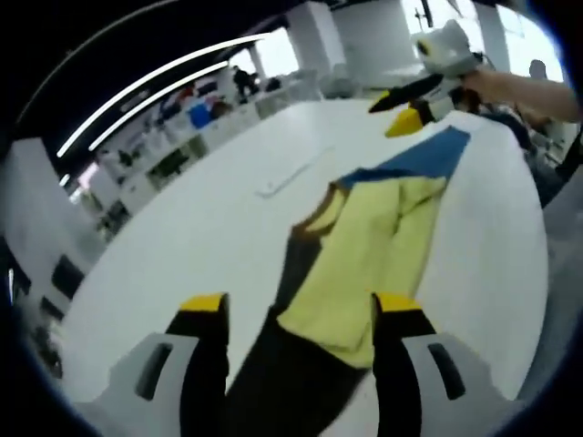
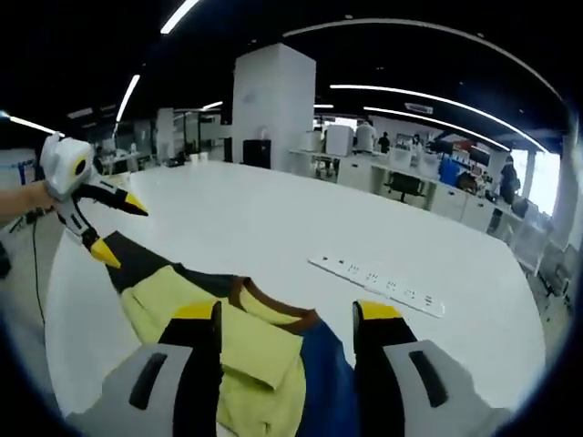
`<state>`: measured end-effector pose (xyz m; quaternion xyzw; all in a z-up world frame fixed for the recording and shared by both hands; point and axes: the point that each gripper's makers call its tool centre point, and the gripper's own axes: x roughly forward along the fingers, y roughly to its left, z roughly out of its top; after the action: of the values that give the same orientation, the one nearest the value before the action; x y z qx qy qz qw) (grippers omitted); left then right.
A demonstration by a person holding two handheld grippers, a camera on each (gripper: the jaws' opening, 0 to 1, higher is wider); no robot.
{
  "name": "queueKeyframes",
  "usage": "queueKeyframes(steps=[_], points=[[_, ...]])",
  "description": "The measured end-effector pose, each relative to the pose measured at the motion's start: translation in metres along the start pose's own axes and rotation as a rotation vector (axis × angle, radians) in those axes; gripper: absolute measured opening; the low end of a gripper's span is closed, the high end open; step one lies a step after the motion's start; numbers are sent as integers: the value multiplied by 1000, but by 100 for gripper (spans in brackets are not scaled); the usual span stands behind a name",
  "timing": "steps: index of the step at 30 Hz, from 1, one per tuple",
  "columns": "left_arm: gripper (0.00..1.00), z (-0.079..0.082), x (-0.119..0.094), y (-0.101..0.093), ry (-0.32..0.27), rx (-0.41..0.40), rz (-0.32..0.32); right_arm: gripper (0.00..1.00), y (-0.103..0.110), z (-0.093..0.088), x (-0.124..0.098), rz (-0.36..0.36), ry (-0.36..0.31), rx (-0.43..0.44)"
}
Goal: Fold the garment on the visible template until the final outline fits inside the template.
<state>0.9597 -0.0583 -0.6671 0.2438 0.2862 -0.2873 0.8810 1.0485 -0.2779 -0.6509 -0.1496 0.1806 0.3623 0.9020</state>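
Observation:
A garment lies flat on the white table (image 1: 200, 228). It has a yellow panel (image 1: 351, 273), a black part (image 1: 291, 364), a blue part (image 1: 428, 155) and a brown collar (image 1: 319, 218). My left gripper (image 1: 301, 309) hovers open over the black and yellow end. My right gripper (image 1: 387, 118) is open above the blue end, held by a hand (image 1: 510, 86). In the right gripper view, my right gripper (image 2: 287, 314) is open over the collar (image 2: 273, 305), yellow panel (image 2: 182, 300) and blue part (image 2: 323, 373). The left gripper (image 2: 129, 237) is open at the far black end (image 2: 146, 259).
A long white power strip (image 2: 378, 287) lies on the table beside the garment, also seen as the strip (image 1: 291, 173). Desks, chairs and shelves stand beyond the table (image 2: 410, 182), with a white pillar (image 2: 273, 100). A cable (image 2: 36, 264) trails off the table's left edge.

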Motion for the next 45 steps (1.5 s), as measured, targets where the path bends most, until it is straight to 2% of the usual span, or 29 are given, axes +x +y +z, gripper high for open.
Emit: queueKeyframes(steps=[3,5,7,8,11,13,15,18,21,24,28,29,31,34,36,41,45], points=[[67,-1,-5,-13,-3,13,-39,70,15,-1,-13,20,-3,-31],[73,-7,0,-15,29,18,-75,73,21,-3,-19,23,4,-37],[75,-14,5,-15,60,28,-83,77,27,-5,-22,41,5,-11],[74,-14,5,-24,70,30,-85,79,31,-6,-24,50,3,3],[69,-16,4,-36,82,66,-86,85,40,-8,-30,70,0,15],[67,-18,6,-32,93,110,-54,87,44,-10,-37,71,-8,17],[66,-26,9,-32,115,104,-69,89,48,-11,-42,80,-13,33],[54,-30,15,-30,111,126,-73,90,54,-18,-51,90,-8,52],[46,-36,19,-27,122,132,-68,91,53,-25,-55,88,-5,63],[37,-45,22,-26,151,127,-68,90,51,-34,-61,79,5,85],[30,-55,26,-31,177,183,-77,90,49,-40,-66,68,3,113],[27,-56,27,-28,171,228,-55,90,47,-43,-67,64,3,124],[24,-59,29,-28,175,241,-45,89,46,-47,-67,59,7,141],[21,-58,33,-32,138,231,-46,88,45,-56,-69,52,19,160],[20,-56,34,-31,123,256,-31,88,47,-60,-70,53,22,166],[17,-72,42,-33,176,279,-49,86,50,-65,-70,58,29,191],[15,-74,45,-37,148,290,-33,85,52,-66,-71,54,25,204]])
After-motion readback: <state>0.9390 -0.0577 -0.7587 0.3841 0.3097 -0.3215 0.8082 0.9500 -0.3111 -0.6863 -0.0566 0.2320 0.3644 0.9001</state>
